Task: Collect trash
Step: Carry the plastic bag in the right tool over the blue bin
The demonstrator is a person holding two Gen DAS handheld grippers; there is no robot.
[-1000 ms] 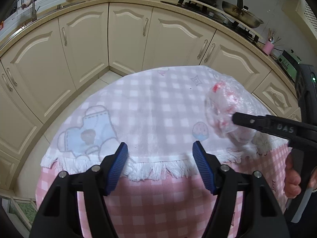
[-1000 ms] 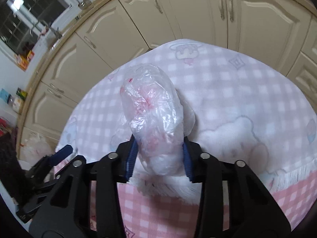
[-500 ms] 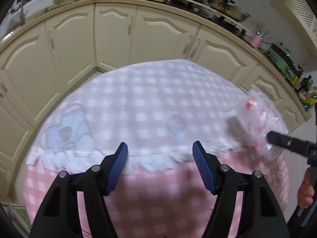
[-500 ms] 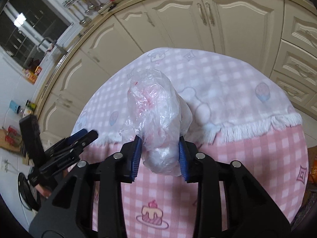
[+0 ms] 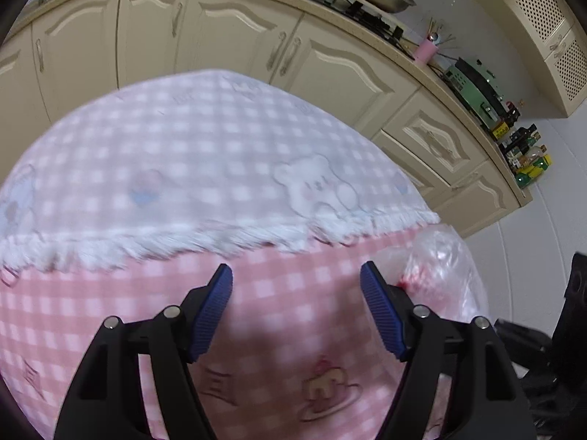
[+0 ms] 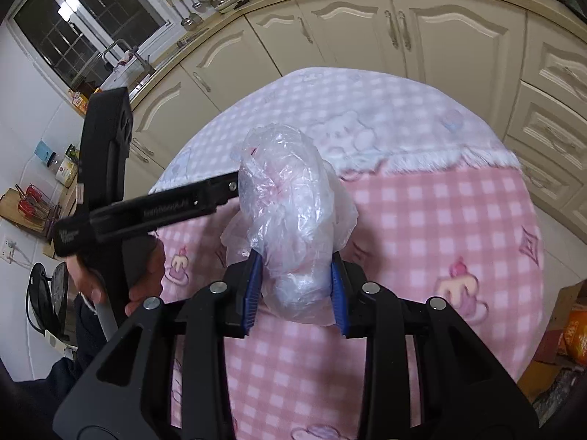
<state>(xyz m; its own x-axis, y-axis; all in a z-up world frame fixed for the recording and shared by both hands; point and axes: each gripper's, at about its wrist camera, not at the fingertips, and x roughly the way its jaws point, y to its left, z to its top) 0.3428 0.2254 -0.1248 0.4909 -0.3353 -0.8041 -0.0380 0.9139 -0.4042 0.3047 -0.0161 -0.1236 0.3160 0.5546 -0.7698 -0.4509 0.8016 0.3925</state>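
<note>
My right gripper (image 6: 296, 289) is shut on a crumpled clear plastic bag (image 6: 290, 198) with pink marks and holds it in the air in front of the table's hanging pink cloth. The bag also shows in the left wrist view (image 5: 436, 271), just right of my left gripper (image 5: 295, 311), which is open and empty and points at the pink checked cloth. The left gripper shows in the right wrist view (image 6: 234, 185) as a black finger touching the bag's left side.
A round table carries a white checked towel (image 5: 190, 154) over a pink checked cloth (image 6: 440, 220). Cream kitchen cabinets (image 5: 227, 33) curve behind it, with pans and bottles on the counter. An orange box (image 6: 574, 333) stands on the floor at the right.
The right gripper has lifted the bag off the table top and drawn it back past the table's edge. The left gripper has swung right and down, close to the bag.
</note>
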